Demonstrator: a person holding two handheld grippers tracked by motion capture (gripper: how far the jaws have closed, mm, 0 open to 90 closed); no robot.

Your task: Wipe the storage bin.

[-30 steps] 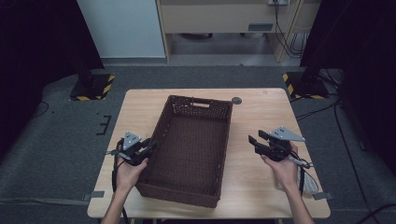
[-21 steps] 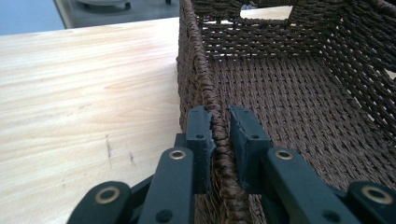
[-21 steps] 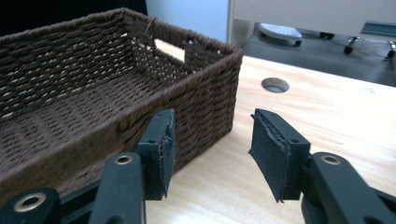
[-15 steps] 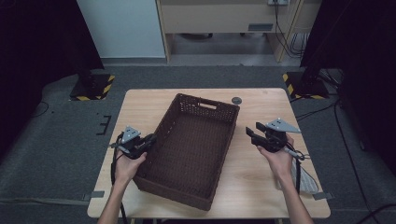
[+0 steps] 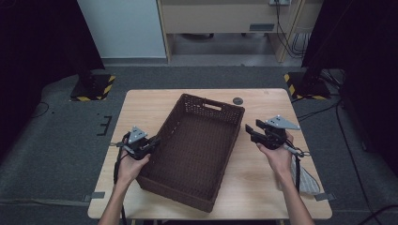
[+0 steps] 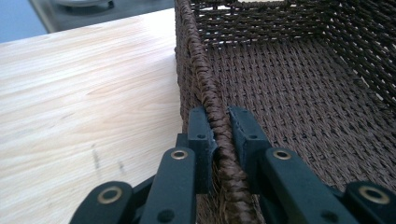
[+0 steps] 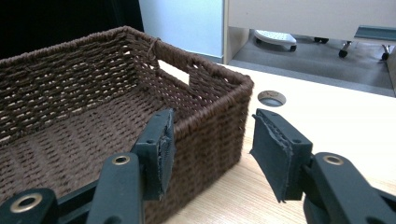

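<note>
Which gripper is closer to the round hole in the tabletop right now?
Right. The right gripper sits just below the hole, beside the basket; the left gripper clamps the basket's opposite rim.

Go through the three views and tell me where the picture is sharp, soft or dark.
High view: the table is evenly lit, the room's sides fall into black, and detail is slightly soft. Left gripper view: the basket rim is crisp at the left tool and softens toward the far wall. Right gripper view: the right tool is sharp, with the floor behind mildly blurred.
</note>
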